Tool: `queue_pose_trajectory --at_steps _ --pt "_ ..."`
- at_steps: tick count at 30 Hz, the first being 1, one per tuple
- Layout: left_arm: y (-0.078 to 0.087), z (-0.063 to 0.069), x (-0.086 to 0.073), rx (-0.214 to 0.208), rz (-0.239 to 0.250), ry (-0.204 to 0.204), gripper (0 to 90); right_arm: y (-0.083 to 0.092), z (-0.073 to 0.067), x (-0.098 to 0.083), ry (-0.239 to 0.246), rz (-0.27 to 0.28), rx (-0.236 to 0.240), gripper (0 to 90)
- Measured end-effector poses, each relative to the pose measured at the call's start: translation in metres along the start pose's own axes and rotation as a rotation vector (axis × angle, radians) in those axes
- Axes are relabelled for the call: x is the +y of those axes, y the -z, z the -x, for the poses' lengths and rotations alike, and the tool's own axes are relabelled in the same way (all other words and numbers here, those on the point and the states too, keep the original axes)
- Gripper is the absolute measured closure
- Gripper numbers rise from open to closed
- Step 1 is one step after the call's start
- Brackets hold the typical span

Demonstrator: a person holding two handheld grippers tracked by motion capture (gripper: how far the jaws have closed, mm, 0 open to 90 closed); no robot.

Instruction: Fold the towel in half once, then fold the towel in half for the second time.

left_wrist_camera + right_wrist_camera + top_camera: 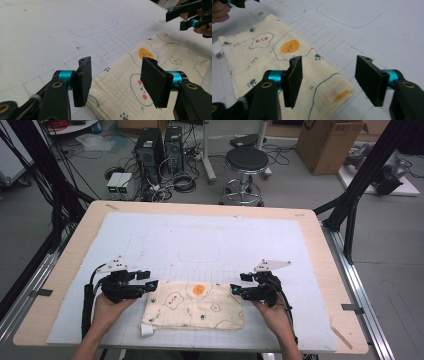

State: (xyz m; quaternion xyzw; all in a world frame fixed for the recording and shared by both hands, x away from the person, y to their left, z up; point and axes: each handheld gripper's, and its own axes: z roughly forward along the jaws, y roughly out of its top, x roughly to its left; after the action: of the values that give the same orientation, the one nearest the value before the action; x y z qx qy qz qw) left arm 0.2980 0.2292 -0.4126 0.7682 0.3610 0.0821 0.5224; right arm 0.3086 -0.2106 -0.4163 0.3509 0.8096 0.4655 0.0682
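A cream printed cloth (194,305) lies flat on the white gridded mat (200,245) covering the desk (320,245), near the person's edge, between the two hands. From the high view, the left claw (151,285) sits at the cloth's left end and the right claw (234,290) at its right end; a small white tag (146,330) sticks out at the near left corner, and a black stool (246,162) stands on the floor beyond.

The left gripper view adds the detail: jaws spread wide, nothing gripped, hanging over the cloth's corner, with the fried-egg print (145,53) and a pink-cheeked face (142,88) drawn on it. The right gripper view shows its jaws equally wide and empty above the opposite end, plus blue paw prints (318,56) and the rounded outline (352,15) drawn on the mat.
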Motion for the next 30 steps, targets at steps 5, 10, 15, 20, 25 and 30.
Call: queue_pose_trajectory --at_steps 5,10,15,20,25,30 --pt "0.0013 -0.0007 0.0008 0.014 -0.007 -0.003 42.1 0.0026 0.0014 0.0011 -0.015 0.017 -0.025 30.5" --pt "0.0014 0.0012 0.0012 0.022 -0.003 -0.004 41.0 0.0047 0.0015 0.0014 -0.021 0.027 -0.026 28.4" --pt "0.0012 0.0006 0.0013 0.028 -0.010 -0.008 38.8 0.0034 0.0007 0.0027 -0.004 0.023 -0.031 28.4" --pt "0.0012 -0.0004 0.0011 0.034 -0.012 -0.008 38.6 0.0025 0.0009 0.0037 -0.003 0.015 -0.038 28.4" --pt "0.0001 -0.0015 0.0006 0.041 -0.023 -0.007 39.3 0.0028 0.0024 0.0057 0.001 0.008 -0.059 28.6" --pt "-0.0022 -0.0042 -0.0003 0.074 -0.037 -0.011 40.6 0.0035 0.0058 0.0072 -0.003 0.017 -0.069 31.7"
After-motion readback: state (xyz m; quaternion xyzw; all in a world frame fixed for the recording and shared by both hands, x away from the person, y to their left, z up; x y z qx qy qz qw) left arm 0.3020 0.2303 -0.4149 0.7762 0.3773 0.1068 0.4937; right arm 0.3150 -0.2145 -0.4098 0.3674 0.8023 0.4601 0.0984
